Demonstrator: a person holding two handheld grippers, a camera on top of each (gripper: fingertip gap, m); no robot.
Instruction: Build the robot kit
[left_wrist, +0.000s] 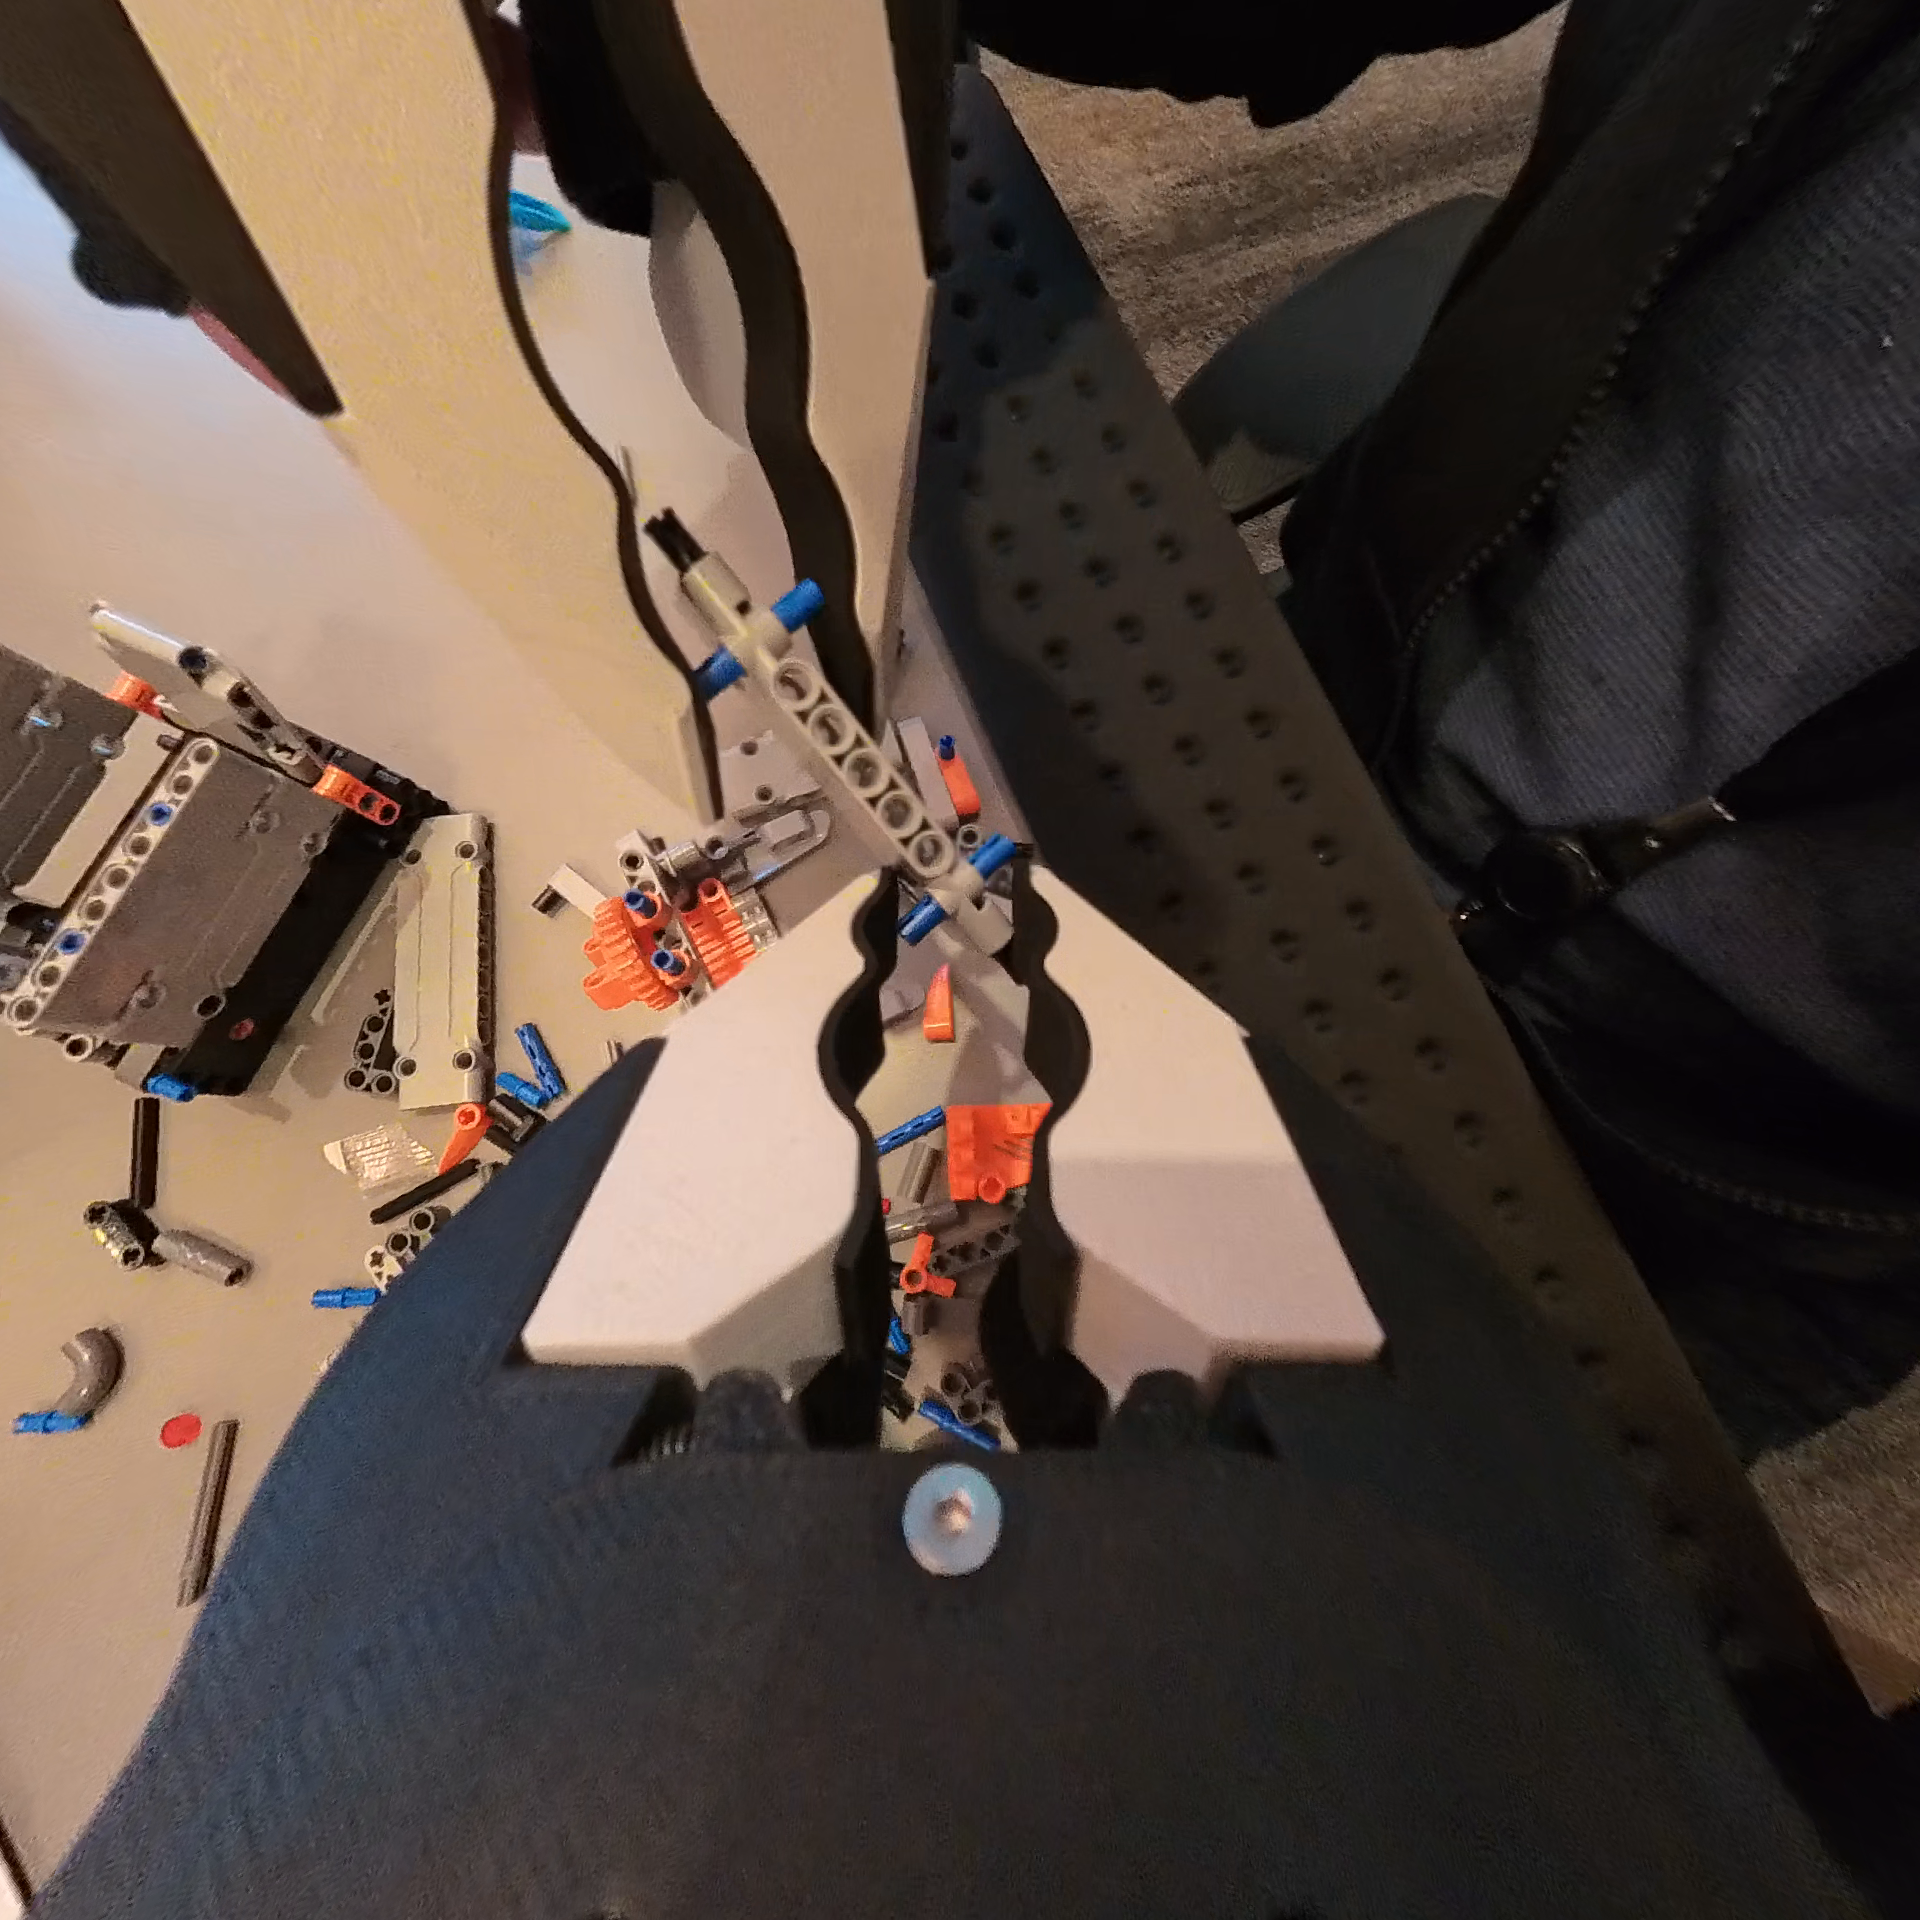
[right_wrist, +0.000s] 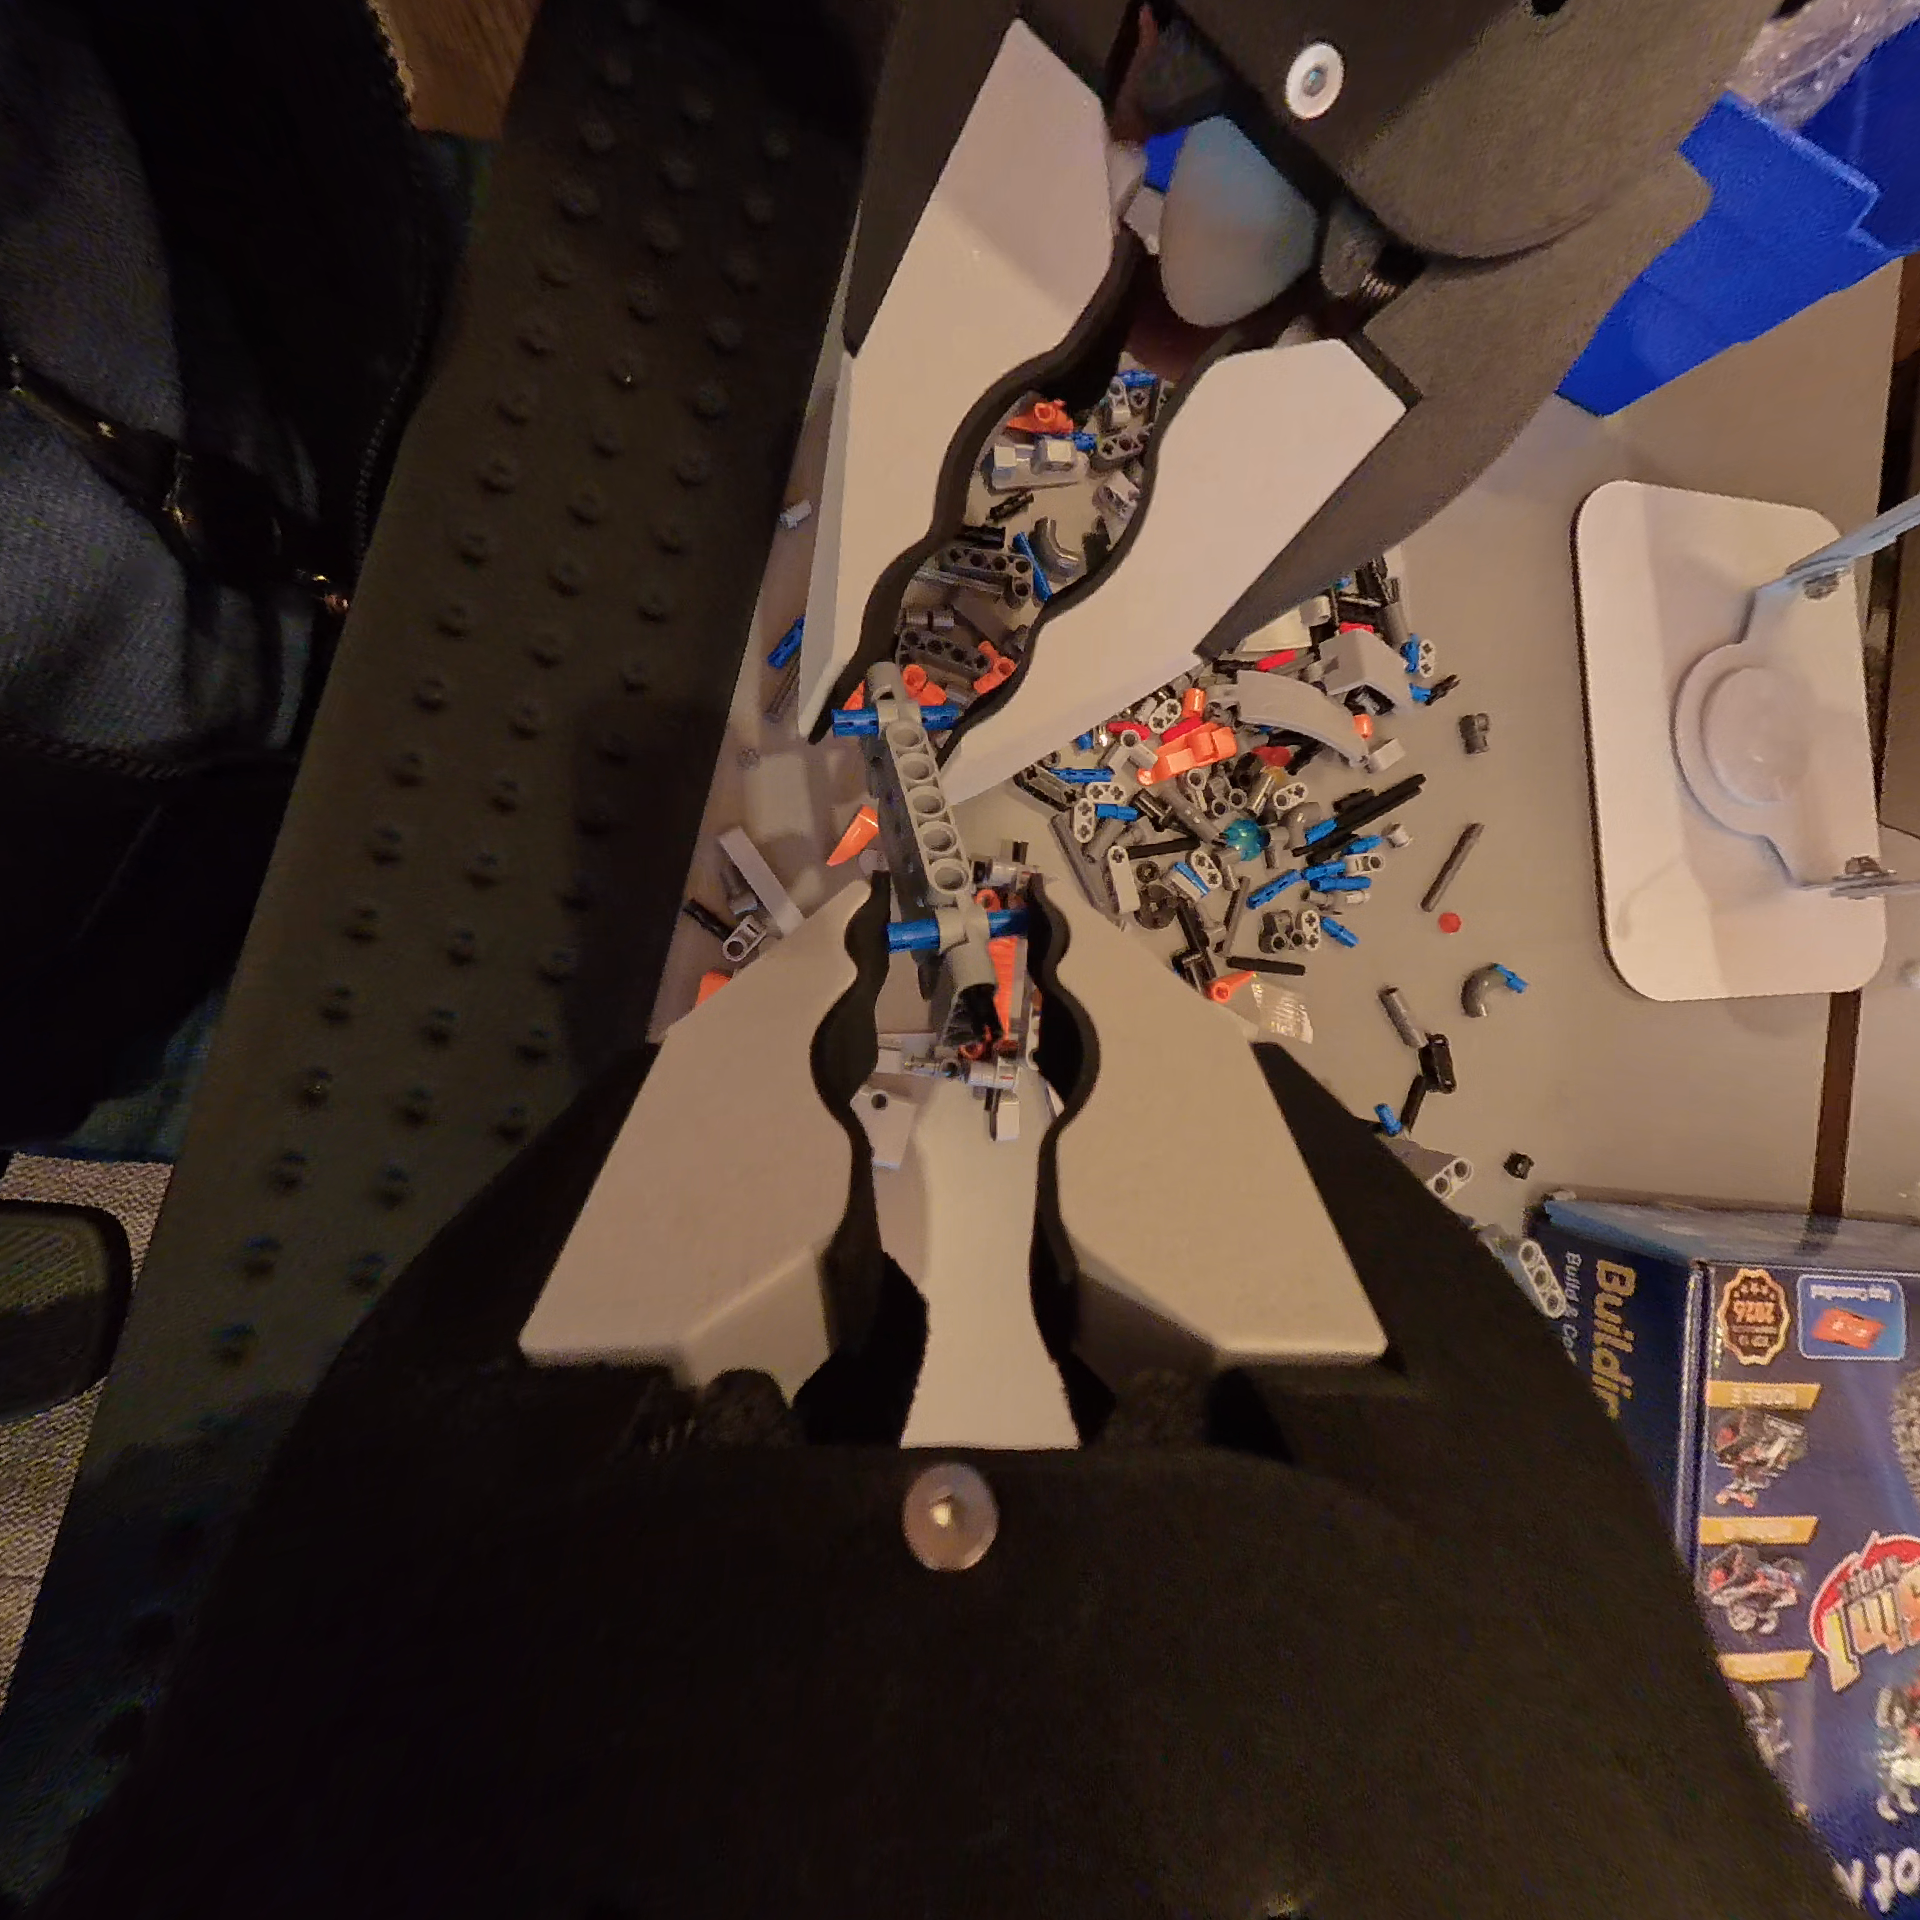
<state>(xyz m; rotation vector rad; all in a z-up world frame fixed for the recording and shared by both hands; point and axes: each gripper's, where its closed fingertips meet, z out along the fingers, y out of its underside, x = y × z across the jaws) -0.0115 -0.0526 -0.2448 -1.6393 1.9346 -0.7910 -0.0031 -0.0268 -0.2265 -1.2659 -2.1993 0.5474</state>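
my left gripper (left_wrist: 951, 914) clamps one end of grey beam (left_wrist: 868, 774), centre frame. my right gripper (right_wrist: 956, 935) clamps other end, at blue pin (right_wrist: 914, 932). beam bridges both above loose parts pile (right_wrist: 1226, 821), right of centre.

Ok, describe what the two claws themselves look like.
Both match: the left claw and right claw each have a dark textured body, two pale grey wedge fingers with wavy black inner pads, and a silver screw centred at the base.
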